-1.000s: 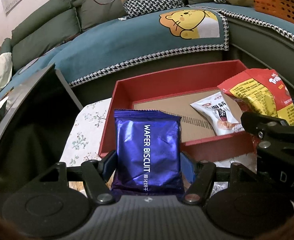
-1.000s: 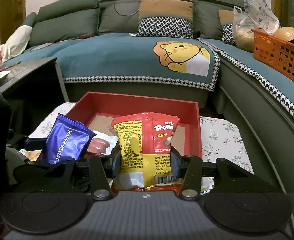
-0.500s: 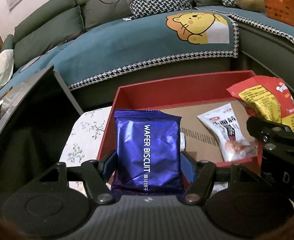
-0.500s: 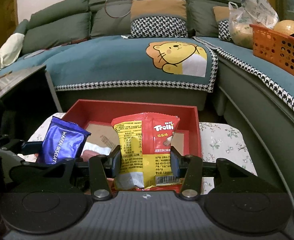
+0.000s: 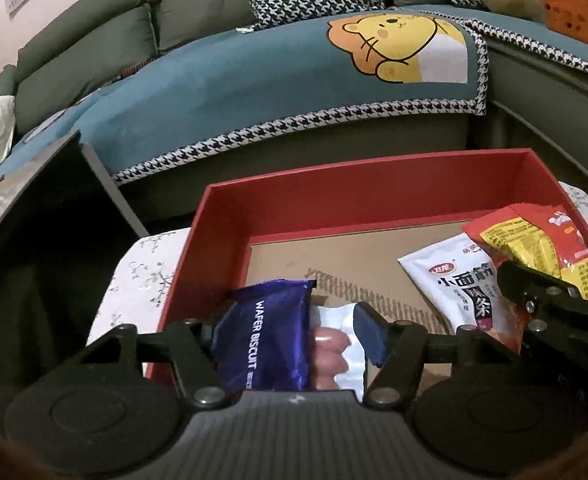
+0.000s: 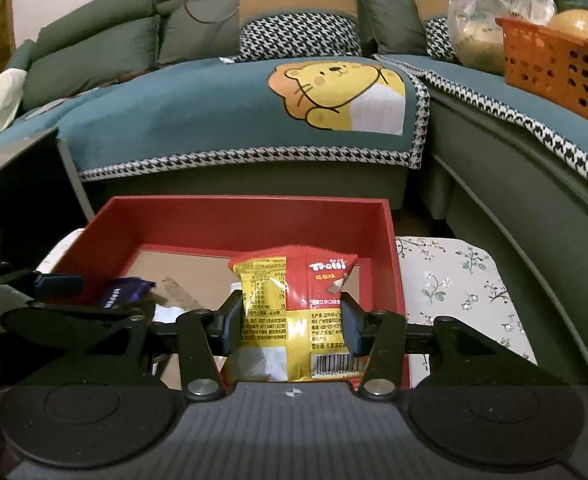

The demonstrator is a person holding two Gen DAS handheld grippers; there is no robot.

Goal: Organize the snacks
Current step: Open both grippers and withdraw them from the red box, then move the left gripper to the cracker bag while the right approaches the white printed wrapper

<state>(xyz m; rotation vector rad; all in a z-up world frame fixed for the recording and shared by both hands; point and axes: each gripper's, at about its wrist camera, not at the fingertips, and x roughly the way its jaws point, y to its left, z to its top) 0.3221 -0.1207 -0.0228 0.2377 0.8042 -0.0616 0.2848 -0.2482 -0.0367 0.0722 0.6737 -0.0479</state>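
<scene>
1. Closing the left gripper (image 5: pixel 290 330) around the blue wafer packet (image 5: pixel 266 332), which is standing on end and touching one pad only, the other pad clear.
2. Opening the right gripper (image 6: pixel 290 320) at the red-and-yellow gummy bag (image 6: pixel 294 300), with both pads touching its sides and its long axis upright.
3. Hanging both snacks over the near half of the red box (image 5: pixel 373 184), its floor directly below, probably calling for lowering rather than reaching.
4. Lying farther in, a white packet (image 5: pixel 453 280), beside the gummy bag.

Four snack packets (image 5: pixel 266 340), one red box (image 5: pixel 333 196), one orange basket (image 6: pixel 553 60).
</scene>
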